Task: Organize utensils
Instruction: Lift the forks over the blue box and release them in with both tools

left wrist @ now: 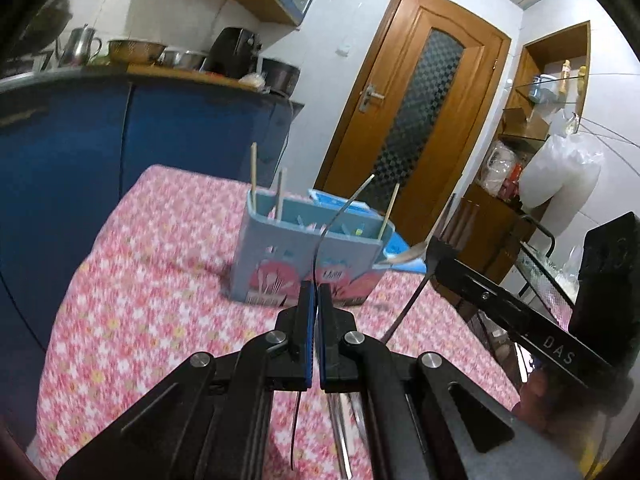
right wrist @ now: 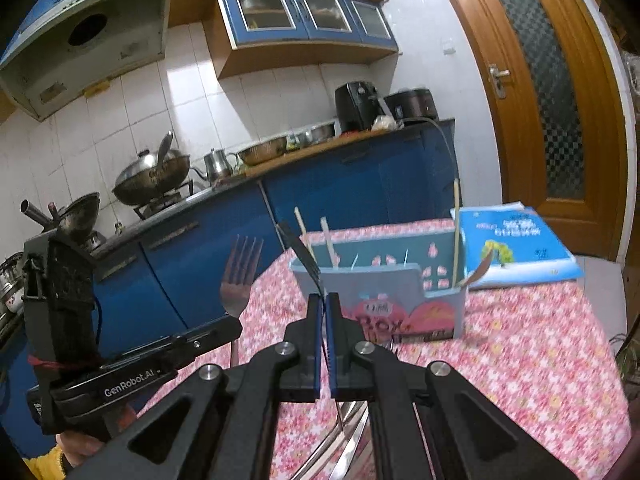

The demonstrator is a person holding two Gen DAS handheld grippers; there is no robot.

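1. Left gripper [left wrist: 316, 292]: jaws closed on a fork [left wrist: 340, 216] seen edge-on; its handle rises up and away from the tips.
2. Right gripper [right wrist: 324, 304]: jaws closed on a second fork [right wrist: 302, 248]; its tines point up and left of the tips.
3. Utensil box [right wrist: 384, 300] stands on the floral tablecloth [right wrist: 520, 340] just ahead of both grippers; chopsticks [left wrist: 253, 168] stand upright in it; a spoon [left wrist: 414, 250] leans at its right end.
4. Blue book [right wrist: 516, 240] lies beyond the box, to the right.

shiny metal fork [right wrist: 239, 280], floral cloth tablecloth [left wrist: 140, 300]
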